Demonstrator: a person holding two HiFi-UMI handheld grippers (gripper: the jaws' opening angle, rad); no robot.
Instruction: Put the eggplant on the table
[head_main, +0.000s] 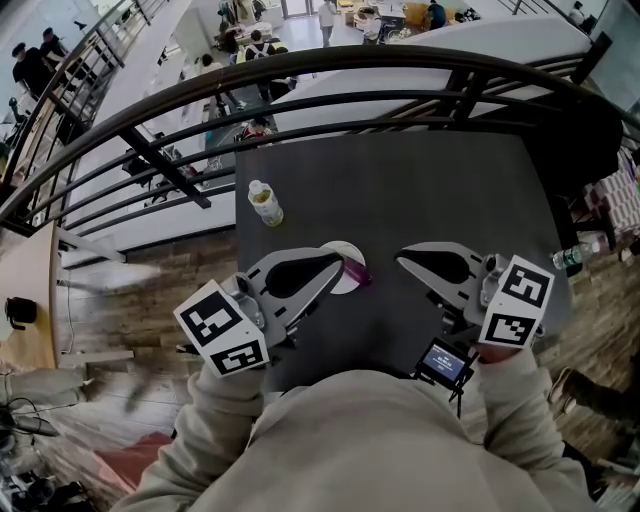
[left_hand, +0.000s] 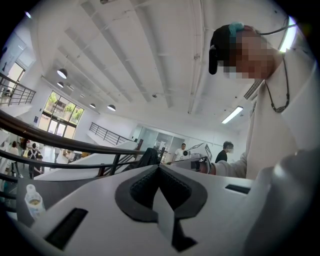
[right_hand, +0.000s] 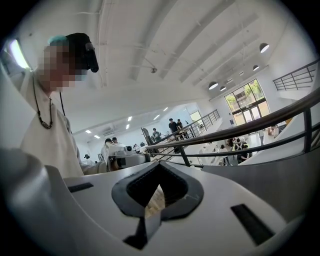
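Left gripper (head_main: 336, 263) had its jaws pressed together with nothing between them, tips over the white plate (head_main: 346, 250). Right gripper (head_main: 403, 257) was closed too and empty, held apart to the right. Purple eggplant (head_main: 358, 273) lay at the plate's right edge, on the dark table (head_main: 420, 190), between the two grippers. Bottle (head_main: 265, 203) stood farther back on the left.

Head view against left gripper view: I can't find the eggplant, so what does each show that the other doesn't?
Only the head view shows the purple eggplant, at the edge of a white plate by the tip of the left gripper. Only the left gripper view shows the ceiling lamps. Both show the bottle, the dark table, the railing and the left gripper, shut.
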